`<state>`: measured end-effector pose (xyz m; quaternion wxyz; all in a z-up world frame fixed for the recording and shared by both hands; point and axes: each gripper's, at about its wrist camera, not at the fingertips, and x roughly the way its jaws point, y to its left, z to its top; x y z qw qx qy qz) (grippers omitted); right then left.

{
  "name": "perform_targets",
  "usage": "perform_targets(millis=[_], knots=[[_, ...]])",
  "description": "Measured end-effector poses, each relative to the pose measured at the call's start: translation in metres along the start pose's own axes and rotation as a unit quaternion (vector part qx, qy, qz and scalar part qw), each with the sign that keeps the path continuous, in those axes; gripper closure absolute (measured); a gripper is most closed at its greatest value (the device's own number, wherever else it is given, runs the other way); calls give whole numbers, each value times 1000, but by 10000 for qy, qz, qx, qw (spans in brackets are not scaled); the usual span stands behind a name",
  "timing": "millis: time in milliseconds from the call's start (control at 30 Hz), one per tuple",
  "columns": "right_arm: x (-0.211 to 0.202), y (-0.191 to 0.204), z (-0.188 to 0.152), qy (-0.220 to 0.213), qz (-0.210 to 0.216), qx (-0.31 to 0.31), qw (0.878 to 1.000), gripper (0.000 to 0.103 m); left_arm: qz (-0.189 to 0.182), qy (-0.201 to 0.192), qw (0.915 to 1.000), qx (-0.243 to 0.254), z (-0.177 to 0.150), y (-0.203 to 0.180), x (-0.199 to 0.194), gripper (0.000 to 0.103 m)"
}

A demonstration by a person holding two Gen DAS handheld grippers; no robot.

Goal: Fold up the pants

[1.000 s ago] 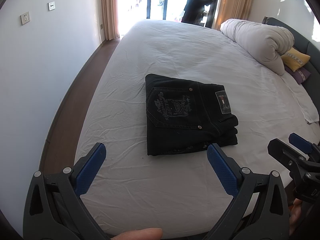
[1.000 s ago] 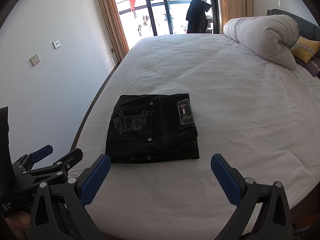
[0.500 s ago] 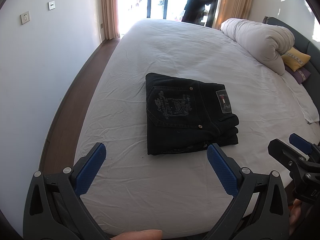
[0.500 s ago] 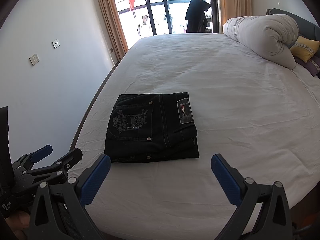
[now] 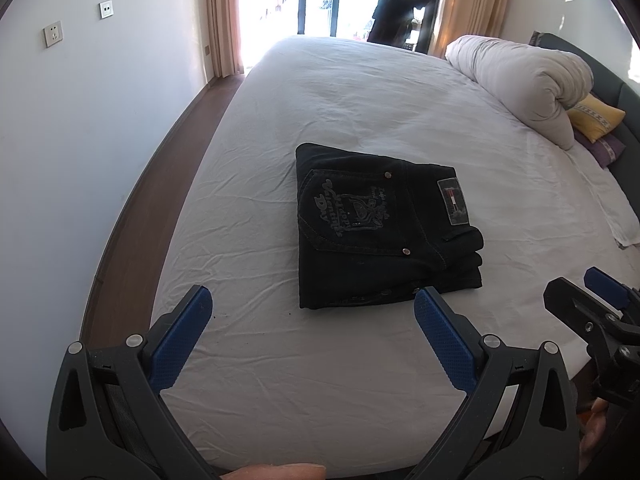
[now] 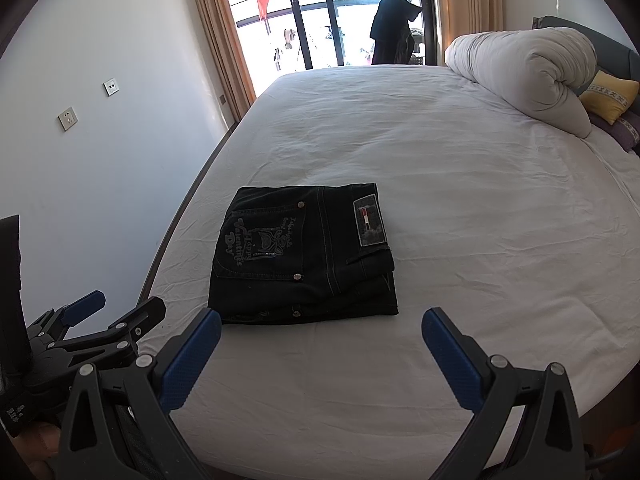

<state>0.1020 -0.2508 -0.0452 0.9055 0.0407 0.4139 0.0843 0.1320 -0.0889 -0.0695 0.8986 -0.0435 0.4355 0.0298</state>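
The black pants [image 5: 380, 228] lie folded into a compact rectangle on the white bed [image 5: 360, 92], back pocket embroidery and a grey waistband patch facing up, layered edges stacked at the patch end. Both the left tool [image 5: 310, 322] and the right tool [image 6: 320, 334] hang near the pants with fingers spread apart, gripping nothing. Only the right wrist view shows laundry [image 6: 262, 0] hanging beyond the bed.

Strong daylight is coming through the far balcony door [image 6: 320, 20] between beige curtains [image 6: 216, 40]. White sheet is covering the bed [image 6: 460, 184]; something dark, perhaps clothing [image 6: 394, 26], is hanging outside.
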Motion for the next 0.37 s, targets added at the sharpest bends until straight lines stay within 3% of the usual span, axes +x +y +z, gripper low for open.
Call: perform_targets(millis=[367], knots=[[0,0,-2,16,-6,11,10000,0,68,-57,9999,70,0,-1,3,0]])
